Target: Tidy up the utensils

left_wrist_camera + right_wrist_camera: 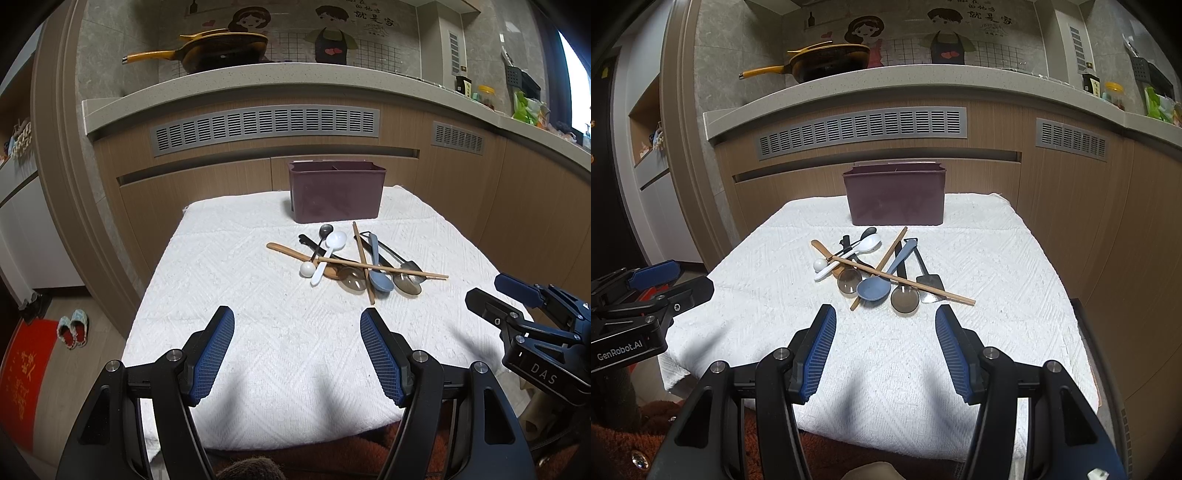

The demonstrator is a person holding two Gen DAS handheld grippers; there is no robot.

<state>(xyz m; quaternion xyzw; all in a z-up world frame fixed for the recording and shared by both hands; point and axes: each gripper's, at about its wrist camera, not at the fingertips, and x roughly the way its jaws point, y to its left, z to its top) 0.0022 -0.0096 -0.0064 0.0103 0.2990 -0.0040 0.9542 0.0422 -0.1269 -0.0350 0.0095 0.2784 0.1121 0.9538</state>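
Kitchen cabinets with grey vent grilles run behind the table [229, 280], which is covered by a white textured cloth [997, 258]; on the counter above sits a yellow-handled pan [218, 50]. At the far edge of the cloth stands a dark maroon utensil bin [336, 194]. Only the left wrist view looks down enough to show a divider inside it; the right wrist view shows just its front wall. The left view alone also takes in a pair of slippers [73, 328] on the floor.

Just in front of the bin lies a tangled pile of utensils. Two wooden chopsticks [905, 280] cross over the heap. A blue spoon [877, 286] lies bowl toward the tools, flanked by two dark translucent spoons [905, 300]. A white spoon [330, 254] and a small black spoon [324, 232] lie at the pile's left side, over a wooden spoon [295, 253].

The left tool [297, 325] hangs released, fingers spread wide, empty, above bare cloth, with the pile ahead and slightly to its right. The right tool [885, 321] is likewise spread and empty, the pile directly ahead, near its fingertips. Each tool appears at the edge of the other's view.
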